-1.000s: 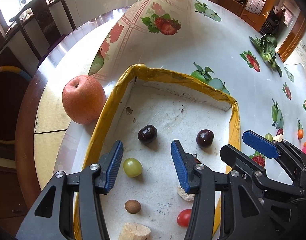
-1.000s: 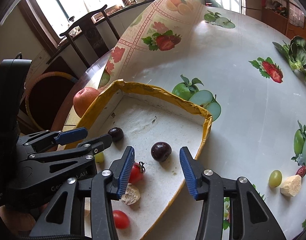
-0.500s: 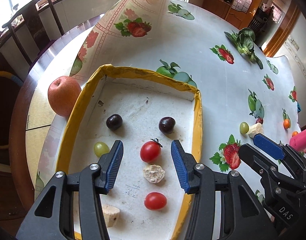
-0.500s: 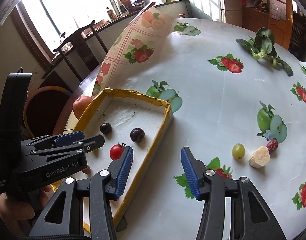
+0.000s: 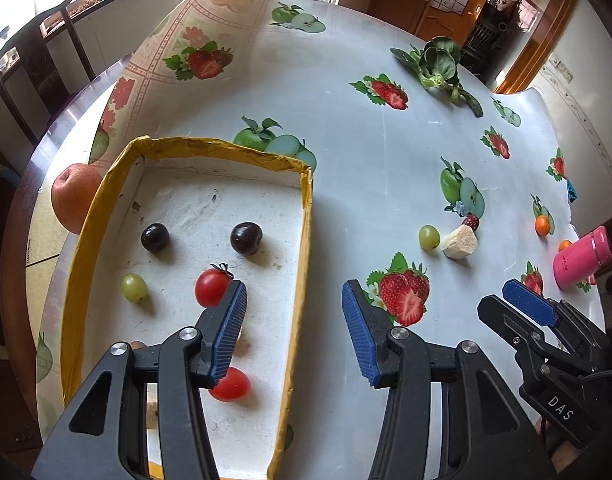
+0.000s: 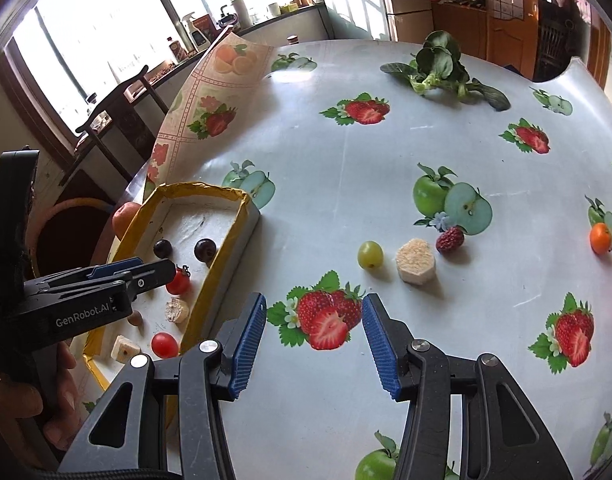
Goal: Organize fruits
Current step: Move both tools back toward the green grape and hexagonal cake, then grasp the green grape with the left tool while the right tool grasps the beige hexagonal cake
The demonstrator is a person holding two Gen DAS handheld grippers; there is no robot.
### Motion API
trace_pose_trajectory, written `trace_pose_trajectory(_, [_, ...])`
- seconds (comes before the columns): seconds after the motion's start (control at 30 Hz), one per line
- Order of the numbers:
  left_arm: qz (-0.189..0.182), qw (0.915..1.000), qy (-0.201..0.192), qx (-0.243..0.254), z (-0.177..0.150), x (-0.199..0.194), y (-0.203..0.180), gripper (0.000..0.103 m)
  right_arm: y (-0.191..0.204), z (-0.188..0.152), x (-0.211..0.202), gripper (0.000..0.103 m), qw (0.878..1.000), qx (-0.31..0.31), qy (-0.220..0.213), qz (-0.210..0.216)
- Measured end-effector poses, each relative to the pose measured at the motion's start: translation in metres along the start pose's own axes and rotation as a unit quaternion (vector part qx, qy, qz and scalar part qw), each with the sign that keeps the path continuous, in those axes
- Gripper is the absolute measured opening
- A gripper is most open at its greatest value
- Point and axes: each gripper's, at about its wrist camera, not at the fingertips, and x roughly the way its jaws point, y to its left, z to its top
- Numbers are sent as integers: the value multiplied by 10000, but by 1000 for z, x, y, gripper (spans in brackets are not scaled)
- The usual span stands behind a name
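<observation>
A yellow-rimmed white tray (image 5: 306,216) (image 6: 242,216) holds two dark cherries (image 5: 246,238), a green grape (image 5: 134,287), two cherry tomatoes (image 5: 212,288) and pale food chunks (image 6: 176,310). My left gripper (image 5: 294,332) is open and empty over the tray's right rim. My right gripper (image 6: 311,340) is open and empty above the tablecloth, right of the tray. Ahead of it on the cloth lie a loose green grape (image 6: 370,255) (image 5: 429,237), a pale hexagonal chunk (image 6: 415,265) and a small red berry (image 6: 449,239).
A large apple (image 5: 72,196) sits left of the tray by the table edge. Leafy greens (image 6: 441,66) lie at the far side. Small oranges (image 6: 600,238) and a pink bottle (image 5: 583,258) are at the right. A chair (image 6: 118,120) stands beyond the table.
Both grippers have pulled back and swung right, away from the tray's inside. The loose grape and pale chunk on the cloth now lie closer ahead of the right gripper. Both stay open.
</observation>
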Motion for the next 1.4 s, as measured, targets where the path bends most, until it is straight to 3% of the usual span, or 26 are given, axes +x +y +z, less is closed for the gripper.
trace_pose_trajectory(0.5, [-259,9989,221,321,-5,18,-54,48,-57,-12,-1,52,9991,324,26,-286])
trace_pose_trajectory(0.97, [-282,9977,484,368,2,55,-65,48,-63,24,75,53,9991,173,300,-247])
trace_pose_trajectory(1.03, [-320,9975,499,376,5,60,-69,48,-63,24,84,44,9986,86,361,-383])
trace_pose_trajectory(1.17, [-433,9965,549,468,11,74,-88,48,-71,18,71,37,9992,145,214,-294])
trace_pose_trajectory(1.4, [-556,9945,657,592,24,102,-124,48,-103,6,34,37,9985,468,24,-275])
